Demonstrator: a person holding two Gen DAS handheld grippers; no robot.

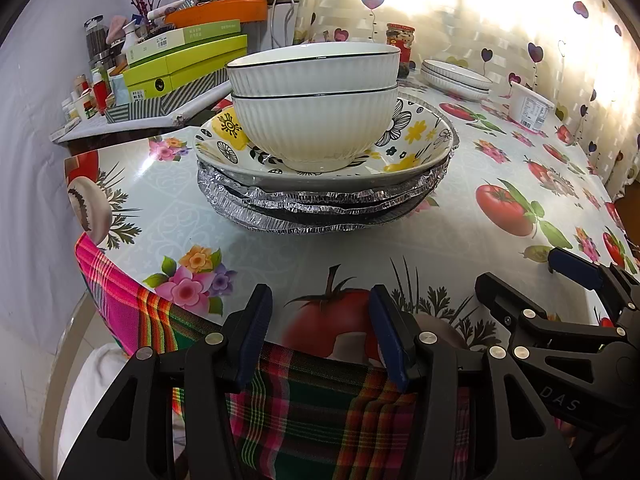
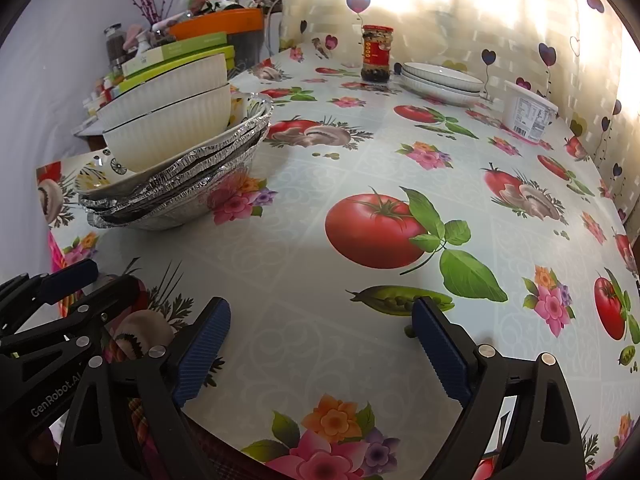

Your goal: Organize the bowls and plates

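Both tongs stand apart and empty, left gripper (image 1: 320, 334) half wide, right gripper (image 2: 322, 354) wider, so take the top ribbed white ceramic bowl (image 1: 314, 67) by its rim, lifting straight from the bowl beneath.

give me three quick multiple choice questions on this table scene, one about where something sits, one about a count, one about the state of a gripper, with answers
1. Where do the ribbed white ceramic bowls sit?
A. on the flower-patterned ceramic plate atop the crinkled foil pans
B. directly on the tablecloth
C. inside the white plastic tub

2. How many ribbed white bowls are nested in that pile?
A. one
B. two
C. four

3. What is between the blue pads of the right gripper?
A. a bowl
B. a foil pan
C. nothing

Answers:
1. A, as the lower bowl's foot rests in the patterned plate, which lies on the foil pans.
2. B, as two dark-lined rims show, one above the other.
3. C, as only the printed tablecloth shows in the wide gap, and the jaws are just now opening.
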